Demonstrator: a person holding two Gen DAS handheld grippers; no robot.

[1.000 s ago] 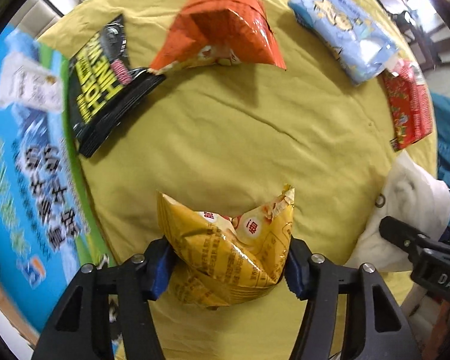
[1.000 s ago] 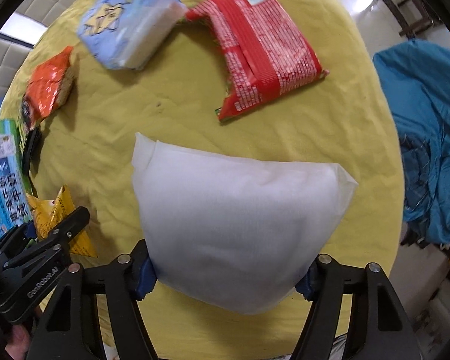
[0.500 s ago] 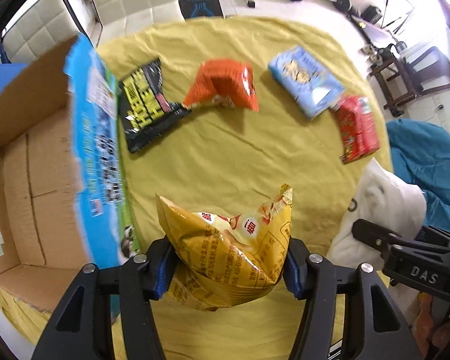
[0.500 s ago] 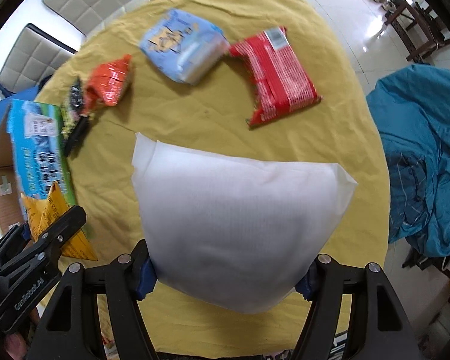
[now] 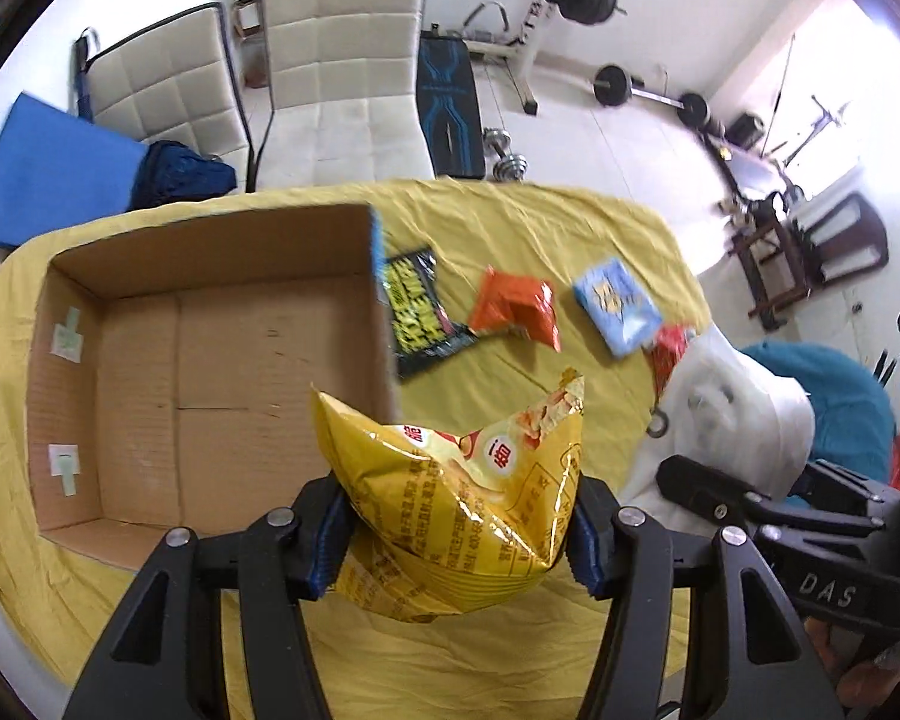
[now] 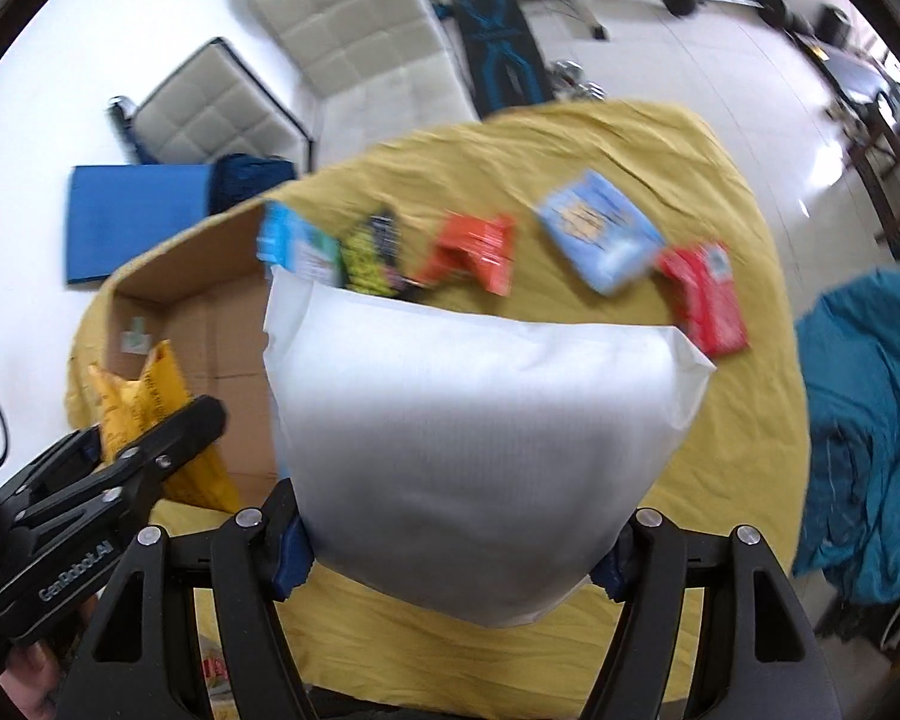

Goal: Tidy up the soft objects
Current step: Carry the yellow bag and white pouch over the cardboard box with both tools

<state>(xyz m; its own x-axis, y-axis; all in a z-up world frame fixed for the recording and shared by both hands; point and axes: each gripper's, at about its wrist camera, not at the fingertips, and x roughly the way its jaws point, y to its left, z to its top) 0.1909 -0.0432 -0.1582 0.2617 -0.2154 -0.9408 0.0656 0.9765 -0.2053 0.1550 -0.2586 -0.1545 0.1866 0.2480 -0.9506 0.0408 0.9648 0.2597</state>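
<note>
Both grippers had risen since earlier: the left gripper (image 5: 456,531) clamped a crinkled yellow snack bag (image 5: 462,498) beside the open cardboard box (image 5: 210,360); the right gripper (image 6: 450,552) pinched a white soft pouch (image 6: 474,450) above the yellow tablecloth (image 6: 744,432).

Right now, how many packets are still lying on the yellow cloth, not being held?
4, in a row beside the cardboard box: black-and-yellow packet, orange packet, light blue packet, red packet. The held white bag may hide more.
</note>
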